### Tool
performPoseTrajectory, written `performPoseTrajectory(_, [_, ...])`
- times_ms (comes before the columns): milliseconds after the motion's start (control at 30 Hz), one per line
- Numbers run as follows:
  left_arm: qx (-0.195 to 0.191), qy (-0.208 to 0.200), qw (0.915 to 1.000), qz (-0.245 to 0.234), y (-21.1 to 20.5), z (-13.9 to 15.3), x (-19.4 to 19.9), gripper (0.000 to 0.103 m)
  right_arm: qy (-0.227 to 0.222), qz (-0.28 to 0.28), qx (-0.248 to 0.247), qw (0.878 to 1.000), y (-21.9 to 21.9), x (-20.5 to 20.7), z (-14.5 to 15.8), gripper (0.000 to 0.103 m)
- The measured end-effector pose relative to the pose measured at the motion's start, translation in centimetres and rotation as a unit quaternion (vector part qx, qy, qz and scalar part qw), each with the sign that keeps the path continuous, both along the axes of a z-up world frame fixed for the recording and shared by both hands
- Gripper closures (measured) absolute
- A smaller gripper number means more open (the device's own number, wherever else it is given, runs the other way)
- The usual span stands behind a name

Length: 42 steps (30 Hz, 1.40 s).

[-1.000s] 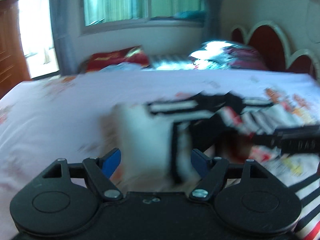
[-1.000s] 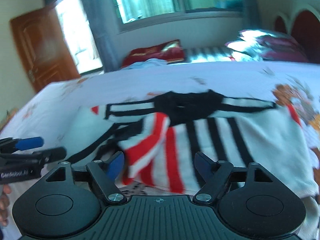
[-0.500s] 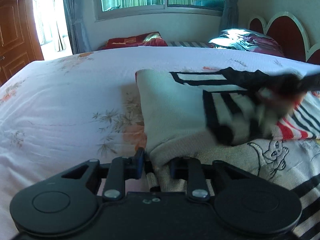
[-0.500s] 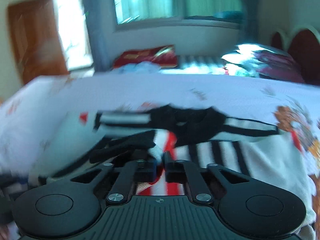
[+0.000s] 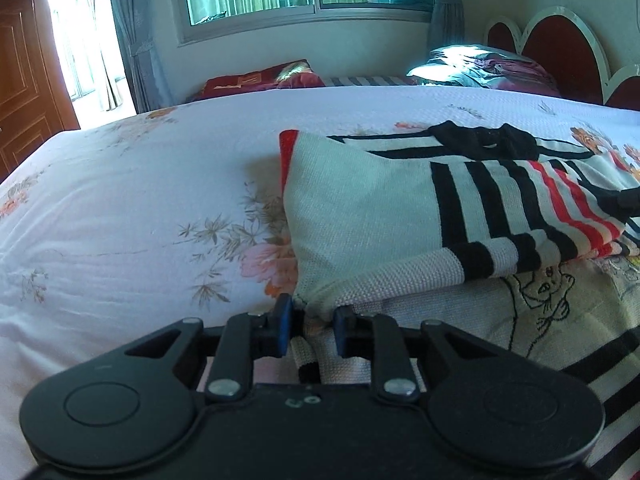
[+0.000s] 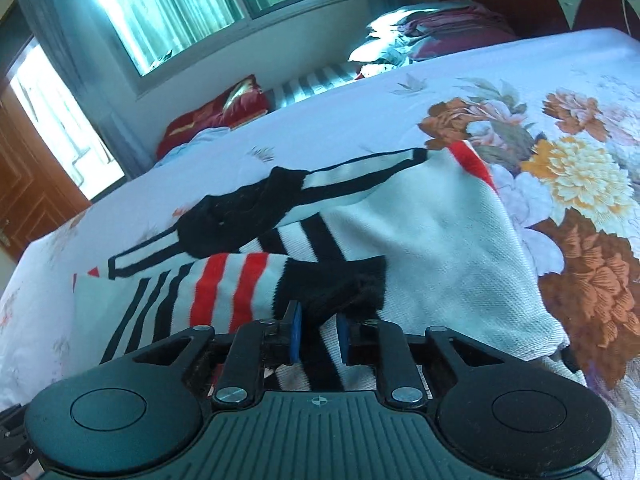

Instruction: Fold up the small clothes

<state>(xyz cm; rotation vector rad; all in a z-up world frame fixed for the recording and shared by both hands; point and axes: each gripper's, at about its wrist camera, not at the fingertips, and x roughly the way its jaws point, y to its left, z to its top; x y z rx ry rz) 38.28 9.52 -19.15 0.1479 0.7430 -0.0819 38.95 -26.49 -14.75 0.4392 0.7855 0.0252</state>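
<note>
A small white knit sweater with black and red stripes and a black collar lies on the bed, its left sleeve folded across the front. My left gripper is shut on the sweater's folded left edge. In the right wrist view the sweater lies ahead, and my right gripper is shut on the black cuff of the red-striped sleeve, held over the sweater's body. A cartoon cat print shows on the sweater front.
The bed has a white floral sheet, with big orange flowers on the right. Pillows and folded bedding lie at the far side below a window. A red headboard stands at the right, a wooden door at the left.
Both grippers went from open to shut, the left on the sweater's edge and the right on the sleeve cuff. The sleeve has been drawn across the sweater's front.
</note>
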Motion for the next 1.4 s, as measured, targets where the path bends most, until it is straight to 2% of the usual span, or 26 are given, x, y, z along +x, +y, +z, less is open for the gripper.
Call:
performPoseTrajectory(67, [0.002,0.001,1.0000,0.001,-0.2,0.0,0.0,0.083,-0.001,0.004,-0.004,1.000,0.0,0.1,0.0,0.089])
performPoseTrajectory(100, [0.001,0.001,1.0000,0.002,-0.2,0.0,0.0,0.083,-0.002,0.013,-0.009,1.000,0.3,0.0,0.0,0.098])
performPoseTrajectory(300, [0.013,0.004,0.9999,-0.006,-0.5,-0.1,-0.1,0.082,-0.045,0.026,-0.081,0.995,1.2,-1.4,1.5,0.099])
performPoseTrajectory(367, [0.023,0.004,0.9997,-0.011,-0.8,-0.1,-0.1,0.082,-0.028,0.022,-0.106,0.994,1.2,-1.7,0.6,0.100])
performPoseTrajectory(433, [0.031,0.006,0.9994,-0.017,-0.9,-0.1,-0.2,0.080,0.006,0.023,-0.092,0.995,0.6,-1.6,-0.8,0.100])
performPoseTrajectory(500, [0.029,0.012,0.9992,-0.023,-0.8,0.3,-0.3,0.077,0.007,0.021,-0.089,0.996,0.4,-2.0,-0.9,0.100])
performPoseTrajectory(567, [0.018,0.022,0.9993,-0.026,-0.2,0.8,-0.6,0.071,0.003,0.025,-0.078,0.997,0.2,-2.2,-0.4,0.099])
performPoseTrajectory(600, [0.009,0.024,0.9993,-0.028,0.2,1.2,-0.9,0.060,0.005,0.026,-0.072,0.997,-0.2,-2.4,-0.2,0.099])
performPoseTrajectory(633, [-0.001,0.023,0.9994,-0.028,0.7,1.7,-1.3,0.042,0.006,0.026,-0.065,0.998,-0.5,-2.5,0.0,0.098])
performPoseTrajectory(700, [-0.011,0.010,0.9997,-0.018,1.6,2.6,-2.1,0.034,0.001,0.023,-0.050,0.999,-1.3,-3.0,0.4,0.088])
performPoseTrajectory(767, [-0.024,0.008,0.9995,-0.017,2.2,3.5,-2.5,0.034,-0.005,0.014,-0.045,0.999,-2.1,-3.2,0.8,0.059])
performPoseTrajectory(800, [-0.033,0.008,0.9993,-0.013,2.5,3.8,-2.5,0.033,-0.011,0.011,-0.044,0.999,-2.3,-3.1,1.1,0.057])
performPoseTrajectory(967, [-0.083,0.023,0.9962,0.013,2.6,4.1,1.0,0.033,0.001,-0.002,-0.021,1.000,-3.3,-1.0,0.5,0.057])
performPoseTrajectory(1067, [-0.111,0.031,0.9930,0.025,2.3,3.7,4.0,0.038,0.018,-0.004,0.000,1.000,-3.6,0.6,-0.5,0.058])
performPoseTrajectory(1167, [-0.122,0.034,0.9913,0.036,2.0,3.1,7.2,0.053,0.024,-0.002,-0.011,1.000,-3.4,1.4,-1.0,0.058])
performPoseTrajectory(1267, [-0.137,0.043,0.9881,0.055,2.4,2.1,10.4,0.057,0.023,0.011,-0.026,0.999,-2.9,1.7,-1.0,0.075])
performPoseTrajectory(1367, [-0.161,0.061,0.9834,0.058,2.7,1.0,13.1,0.057,0.024,0.016,-0.032,0.999,-2.6,1.9,-1.1,0.075])
performPoseTrajectory(1400, [-0.166,0.065,0.9822,0.059,2.7,0.7,13.7,0.056,0.022,0.016,-0.032,0.999,-2.6,1.8,-1.1,0.079])
